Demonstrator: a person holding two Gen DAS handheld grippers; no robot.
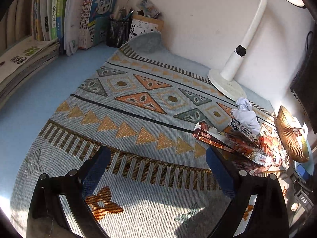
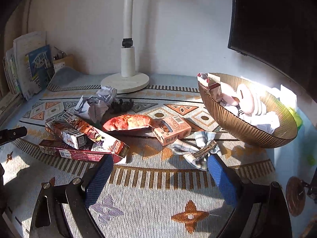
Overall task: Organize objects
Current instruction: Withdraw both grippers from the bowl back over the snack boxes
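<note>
In the left wrist view my left gripper [image 1: 158, 162] stands open over bare patterned mat [image 1: 138, 107], nothing between its blue pads. Shiny snack boxes [image 1: 227, 142] and crumpled white paper [image 1: 245, 115] lie just to its right. In the right wrist view my right gripper [image 2: 160, 170] is open and empty, low over the mat. Ahead of it lie stacked boxes [image 2: 79, 138], a red snack bag [image 2: 128, 122], a pink carton [image 2: 172, 130] and a checked cloth [image 2: 184, 148] by its right finger. A ribbed brown bowl [image 2: 247, 127] at right holds several items.
A white lamp base [image 2: 124, 81] stands at the back by the wall. Books [image 1: 59, 19] and a mesh pen holder [image 1: 118, 29] line the back left. A dark monitor [image 2: 277, 19] hangs at the right. A dark claw clip [image 2: 122, 105] lies beside crumpled paper [image 2: 97, 105].
</note>
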